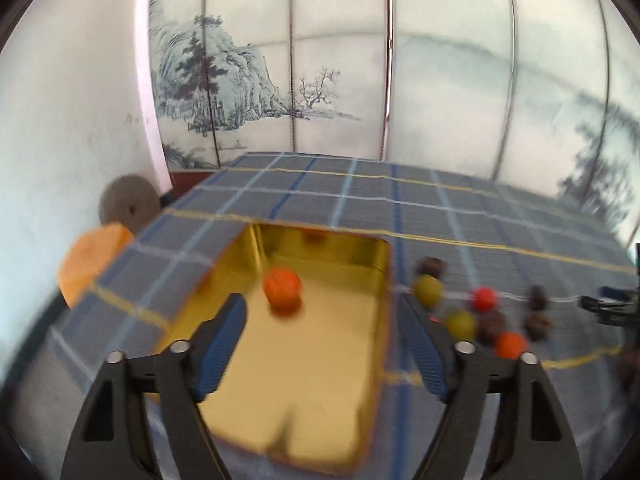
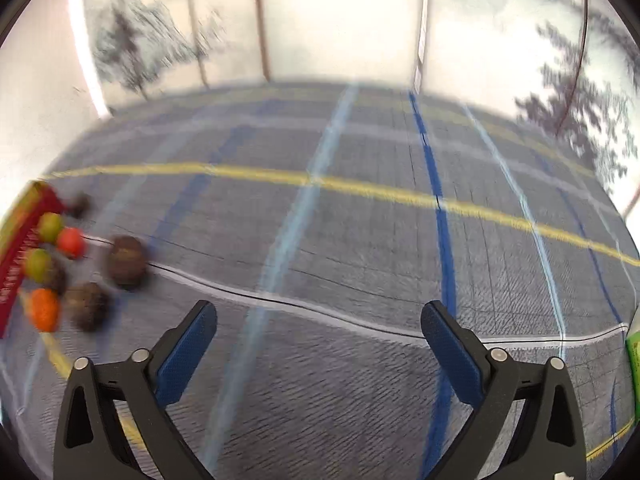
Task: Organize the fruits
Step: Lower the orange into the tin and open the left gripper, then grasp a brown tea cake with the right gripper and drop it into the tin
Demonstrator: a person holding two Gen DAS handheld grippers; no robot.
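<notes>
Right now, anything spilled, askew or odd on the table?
Nothing damaged or spilled. One orange fruit sits in the gold tin; the other loose fruits lie clustered on the cloth beside it. Both views are motion-blurred.

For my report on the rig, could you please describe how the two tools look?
The left tool and right tool look alike: matte black plastic frames with triangular cut-outs, round silver pins at the joints, and two fingers faced with blue textured pads. No cables, printed markings, hands or sleeves are visible.
</notes>
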